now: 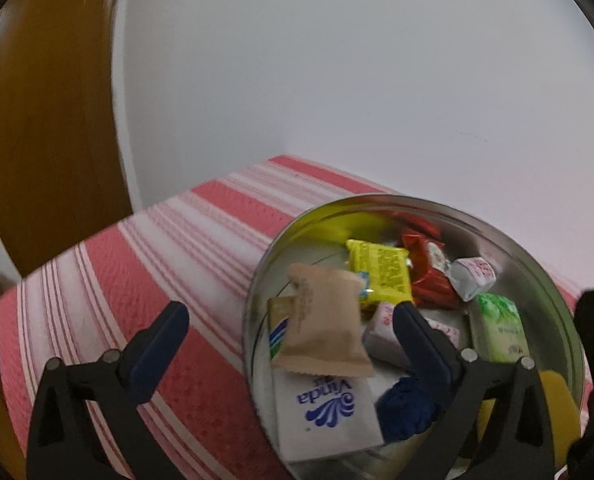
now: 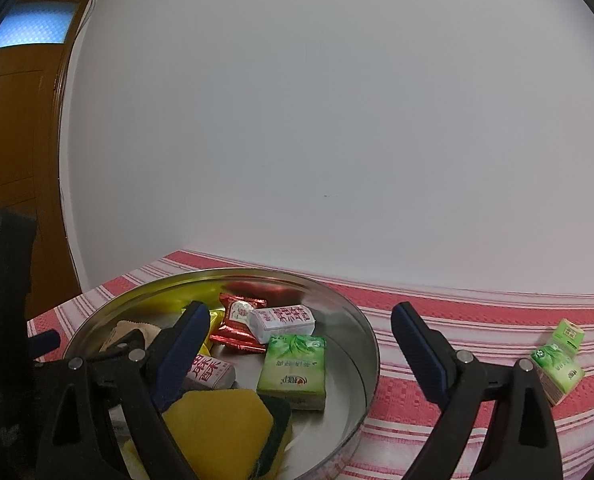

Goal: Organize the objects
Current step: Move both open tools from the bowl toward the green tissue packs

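Nearby, green carton (beyond tin)

Plain white wall behind table. Brown wooden door at left, frosted pane above, lit blue. Red-and-white striped cloth covers table surface.

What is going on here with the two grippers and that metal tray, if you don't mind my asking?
A person is tidying small items into a round metal tray on a red-striped cloth. The left gripper is open over the tray, with a brown packet between its fingers but not pressed. The right gripper is also open and empty. Tissue packs, wrapped sweets and a yellow sponge already lie in the tray. One green carton is left out on the cloth.
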### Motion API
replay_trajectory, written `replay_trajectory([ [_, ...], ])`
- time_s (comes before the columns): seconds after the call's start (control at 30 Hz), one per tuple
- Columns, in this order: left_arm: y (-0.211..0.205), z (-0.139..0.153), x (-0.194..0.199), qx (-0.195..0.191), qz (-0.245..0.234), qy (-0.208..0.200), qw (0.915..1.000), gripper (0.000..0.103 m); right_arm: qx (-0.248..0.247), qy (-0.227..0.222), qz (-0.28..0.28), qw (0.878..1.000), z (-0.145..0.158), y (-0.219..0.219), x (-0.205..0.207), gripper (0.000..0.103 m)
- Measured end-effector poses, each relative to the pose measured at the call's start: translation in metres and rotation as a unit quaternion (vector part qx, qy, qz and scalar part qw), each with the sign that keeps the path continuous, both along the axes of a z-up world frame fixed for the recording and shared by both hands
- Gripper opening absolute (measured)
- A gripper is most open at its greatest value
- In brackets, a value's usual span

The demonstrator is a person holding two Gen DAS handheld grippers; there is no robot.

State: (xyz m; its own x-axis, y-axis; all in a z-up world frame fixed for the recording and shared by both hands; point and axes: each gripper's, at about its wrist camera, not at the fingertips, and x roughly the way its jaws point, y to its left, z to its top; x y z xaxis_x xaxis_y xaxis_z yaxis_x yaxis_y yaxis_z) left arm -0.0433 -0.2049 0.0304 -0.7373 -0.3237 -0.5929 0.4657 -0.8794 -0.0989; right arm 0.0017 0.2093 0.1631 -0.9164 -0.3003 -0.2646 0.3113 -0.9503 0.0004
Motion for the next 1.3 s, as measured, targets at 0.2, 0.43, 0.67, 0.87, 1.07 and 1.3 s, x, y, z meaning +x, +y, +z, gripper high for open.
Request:
replay_trajectory([
  [0.2,0.000,0.002,0.007,0.002,0.016,0.018,0.9997,0.103,-0.004,0.002,-0.004,1.000,0.000,-0.006,0.006,0.094],
  [0.43,0.014,0.016,0.027,-0.047,0.025,0.093,0.9943,0.103,-0.028,0.020,-0.019,0.999,0.002,0.006,0.018,0.094],
  [0.67,0.038,0.024,0.031,-0.084,-0.032,0.121,0.9886,0.103,-0.023,0.030,-0.041,0.998,0.003,0.016,0.024,0.094],
  [0.87,0.054,0.027,0.034,-0.095,-0.079,0.136,0.9829,0.103,-0.005,0.049,-0.053,0.997,0.004,0.022,0.033,0.094],
  [1.07,0.065,0.028,0.034,-0.110,-0.105,0.137,0.9788,0.103,0.018,0.047,-0.085,0.995,0.002,0.035,0.032,0.094],
  [1.3,0.082,0.029,0.039,-0.103,-0.141,0.143,0.9742,0.103,0.044,0.038,-0.090,0.994,-0.002,0.057,0.031,0.094],
])
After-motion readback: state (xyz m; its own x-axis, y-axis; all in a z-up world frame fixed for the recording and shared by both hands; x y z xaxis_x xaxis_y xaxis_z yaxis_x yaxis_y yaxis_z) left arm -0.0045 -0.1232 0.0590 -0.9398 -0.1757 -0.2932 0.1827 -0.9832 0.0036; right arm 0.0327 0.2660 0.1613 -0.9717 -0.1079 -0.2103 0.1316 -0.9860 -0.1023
